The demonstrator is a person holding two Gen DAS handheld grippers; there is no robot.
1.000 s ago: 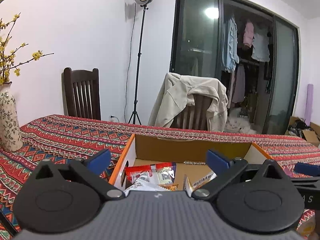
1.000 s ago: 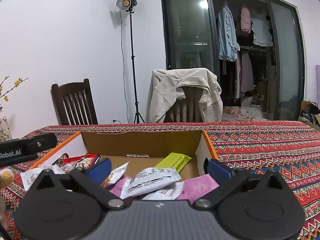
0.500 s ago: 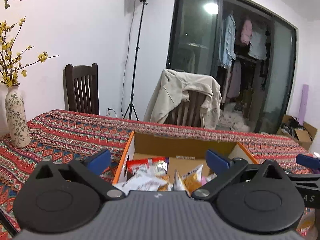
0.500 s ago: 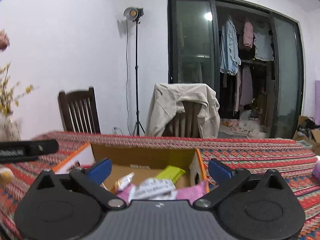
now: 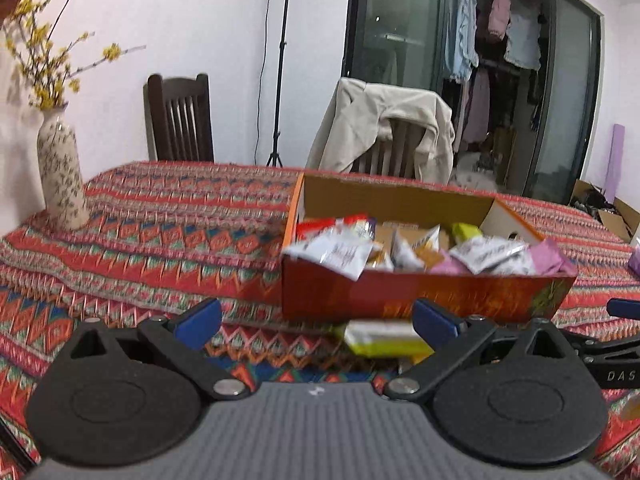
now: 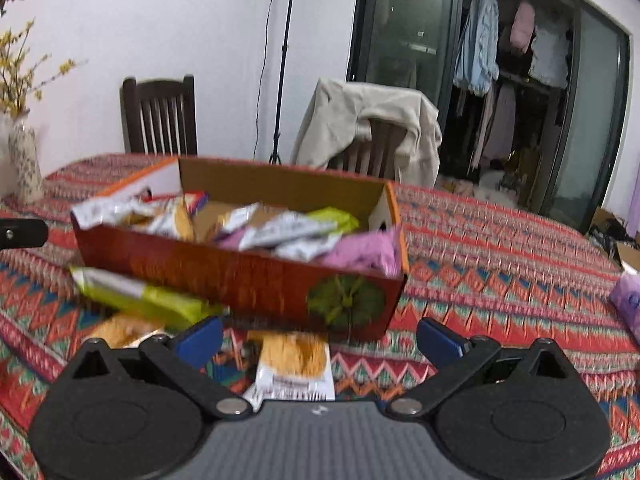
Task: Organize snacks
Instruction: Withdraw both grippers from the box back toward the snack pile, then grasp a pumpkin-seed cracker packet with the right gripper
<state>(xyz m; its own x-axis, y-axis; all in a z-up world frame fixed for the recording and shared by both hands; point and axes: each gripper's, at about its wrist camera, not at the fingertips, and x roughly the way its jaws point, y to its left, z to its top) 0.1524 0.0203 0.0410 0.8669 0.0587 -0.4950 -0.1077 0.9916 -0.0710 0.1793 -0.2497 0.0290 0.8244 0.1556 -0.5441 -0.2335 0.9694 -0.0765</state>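
Note:
An open cardboard box point(image 5: 420, 292) point(image 6: 240, 276) with an orange-red front holds several snack packets in white, pink and green. Both grippers are back from its near side. My left gripper point(image 5: 316, 324) is open and empty; a yellow-green packet point(image 5: 380, 338) lies on the cloth between its fingertips. My right gripper point(image 6: 320, 338) is open and empty; an orange-and-white packet point(image 6: 294, 364) lies just ahead of it. A yellow-green packet point(image 6: 140, 296) and another orange packet point(image 6: 120, 330) lie left of it.
The table wears a red patterned cloth point(image 5: 160, 220). A flowered vase point(image 5: 60, 176) stands at the far left. A purple packet point(image 6: 628, 304) lies at the right edge. Two chairs, one with a beige jacket point(image 5: 380, 128), stand behind the table.
Both grippers have pulled back and up from over the box, so its front wall and the loose packets on the cloth now show. Both stay open.

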